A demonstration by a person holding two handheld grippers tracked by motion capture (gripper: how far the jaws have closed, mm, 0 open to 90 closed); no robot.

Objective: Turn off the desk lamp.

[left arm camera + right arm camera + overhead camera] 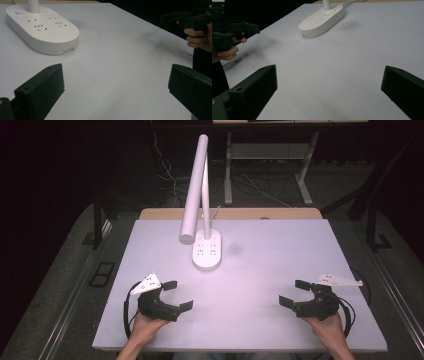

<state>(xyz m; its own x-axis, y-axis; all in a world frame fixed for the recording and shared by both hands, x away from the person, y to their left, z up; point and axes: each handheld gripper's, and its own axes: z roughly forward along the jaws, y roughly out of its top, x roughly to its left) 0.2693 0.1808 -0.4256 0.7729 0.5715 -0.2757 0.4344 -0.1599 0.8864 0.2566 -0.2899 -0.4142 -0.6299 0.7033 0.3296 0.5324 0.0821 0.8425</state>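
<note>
Okay, your left gripper (174, 295) and right gripper (293, 293) both sit with jaws spread wide, nothing between them, over the white table (260, 270). Ahead of them stands the white desk lamp (200, 195): tube head angled down, thin stem, oval base (207, 249) with socket slots. It's nearer your left gripper, well apart from both.
</note>
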